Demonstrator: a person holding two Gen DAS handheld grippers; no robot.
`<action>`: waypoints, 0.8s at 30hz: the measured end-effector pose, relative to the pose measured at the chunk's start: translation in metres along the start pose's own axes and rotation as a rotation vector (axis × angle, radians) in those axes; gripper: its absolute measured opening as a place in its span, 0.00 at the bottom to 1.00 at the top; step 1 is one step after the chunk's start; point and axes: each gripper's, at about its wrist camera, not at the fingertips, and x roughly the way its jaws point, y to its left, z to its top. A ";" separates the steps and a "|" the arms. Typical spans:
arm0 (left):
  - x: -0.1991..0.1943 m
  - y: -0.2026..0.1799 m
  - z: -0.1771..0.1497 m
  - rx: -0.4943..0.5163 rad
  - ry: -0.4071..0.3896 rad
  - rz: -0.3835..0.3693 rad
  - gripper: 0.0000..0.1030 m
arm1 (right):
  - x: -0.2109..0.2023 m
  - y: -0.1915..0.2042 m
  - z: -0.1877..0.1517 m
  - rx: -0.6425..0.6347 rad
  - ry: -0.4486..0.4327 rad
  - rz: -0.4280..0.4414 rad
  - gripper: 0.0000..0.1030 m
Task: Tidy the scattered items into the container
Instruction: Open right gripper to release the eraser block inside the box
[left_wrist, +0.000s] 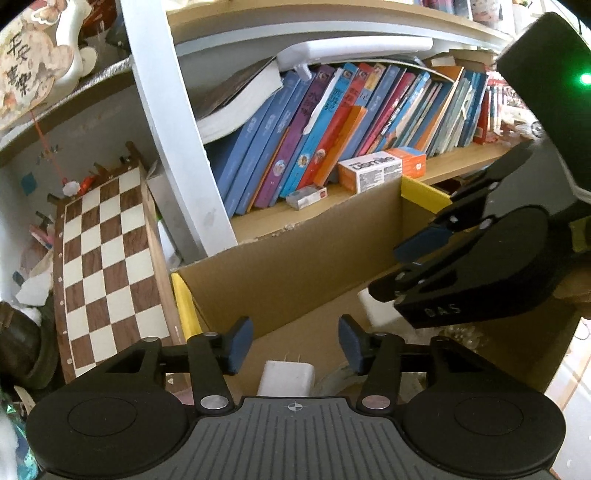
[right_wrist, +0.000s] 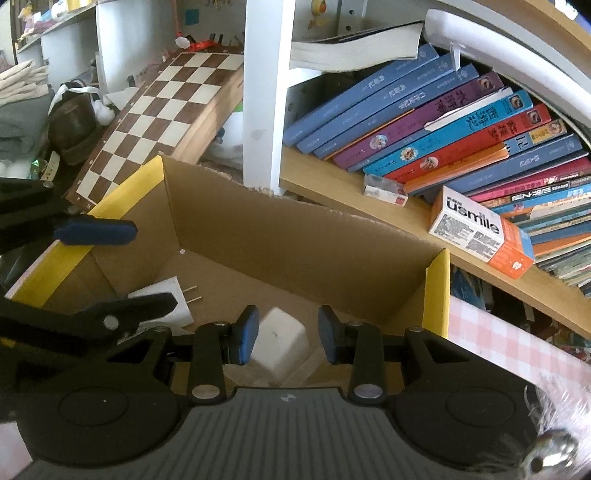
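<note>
A cardboard box (left_wrist: 291, 269) with yellow-taped corners stands open below a bookshelf; it also shows in the right wrist view (right_wrist: 295, 240). A white plug charger (left_wrist: 286, 376) lies on the box floor, also seen in the right wrist view (right_wrist: 173, 299). A white block (right_wrist: 280, 343) lies on the box floor too. My left gripper (left_wrist: 295, 345) is open and empty over the charger. My right gripper (right_wrist: 288, 334) is open, its fingers either side of and above the white block, apart from it. The right gripper also shows in the left wrist view (left_wrist: 413, 266), open over the box.
A chessboard (left_wrist: 107, 269) leans left of the box. A shelf of books (left_wrist: 332, 129) runs behind it, with a "usmile" carton (right_wrist: 476, 229) and a small box (right_wrist: 384, 190) on the shelf edge. A pink checked cloth (right_wrist: 498, 339) lies to the right.
</note>
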 end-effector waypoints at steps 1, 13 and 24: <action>-0.001 -0.001 0.001 0.002 -0.005 0.000 0.51 | -0.001 0.000 0.000 -0.001 -0.003 -0.001 0.33; -0.030 -0.004 0.004 0.002 -0.063 0.038 0.67 | -0.033 0.002 -0.001 0.027 -0.069 -0.010 0.48; -0.082 -0.009 -0.005 -0.044 -0.140 0.077 0.85 | -0.090 0.010 -0.023 0.066 -0.163 -0.061 0.79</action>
